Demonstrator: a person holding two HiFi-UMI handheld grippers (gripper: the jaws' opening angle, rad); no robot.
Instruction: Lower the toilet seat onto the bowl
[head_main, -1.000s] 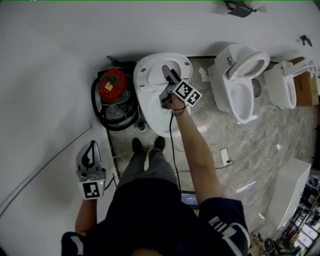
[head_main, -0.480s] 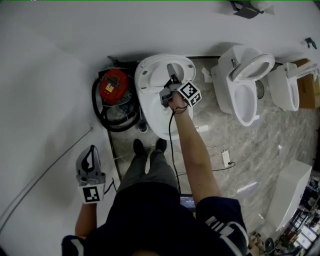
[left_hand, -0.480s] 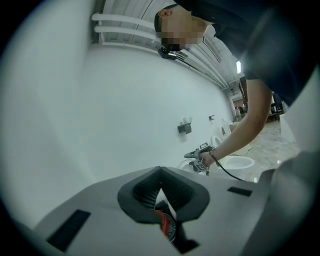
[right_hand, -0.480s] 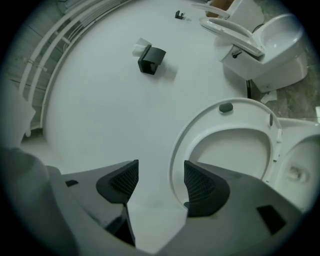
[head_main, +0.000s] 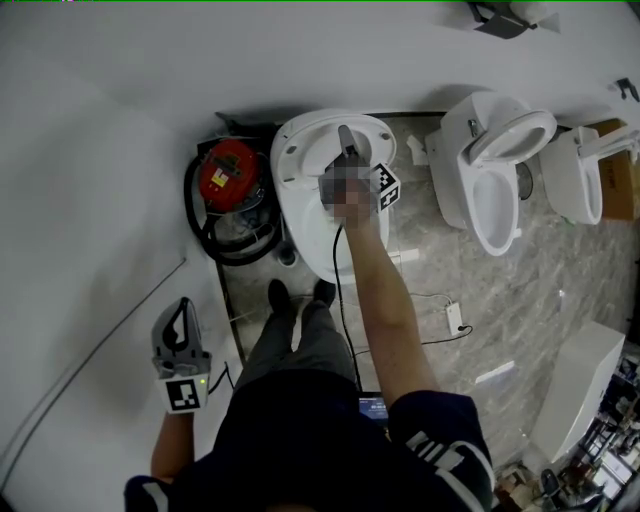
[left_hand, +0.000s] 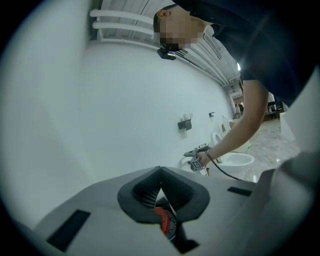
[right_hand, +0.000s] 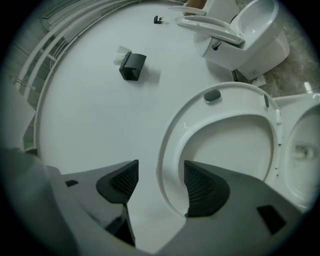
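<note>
Starting with the head view: reaching the right gripper (head_main: 345, 137) out to twelve o'clock, right up at the toilet seat (head_main: 291, 150), raised above the bowl (head_main: 310, 240) and leaning back toward the wall. Hanging the left gripper (head_main: 183, 310) low at seven o'clock, well apart from the toilet. Noting a red vacuum (head_main: 228, 172) sitting at ten o'clock of the bowl.

Switching to the left gripper view: showing fingers (left_hand: 142, 192) clenched together on nothing, aimed along blank wall.

Switching to the right gripper view: holding the fingers (right_hand: 122, 182) released, spread either side of the seat's near rim, not pinching it yet. Risking plenty here, by the look of it: closing too shallow on that slick, curved plastic and slipping off, or tipping the seat forward without a firm pinch and letting it slam down onto the bowl at three o'clock.
</note>
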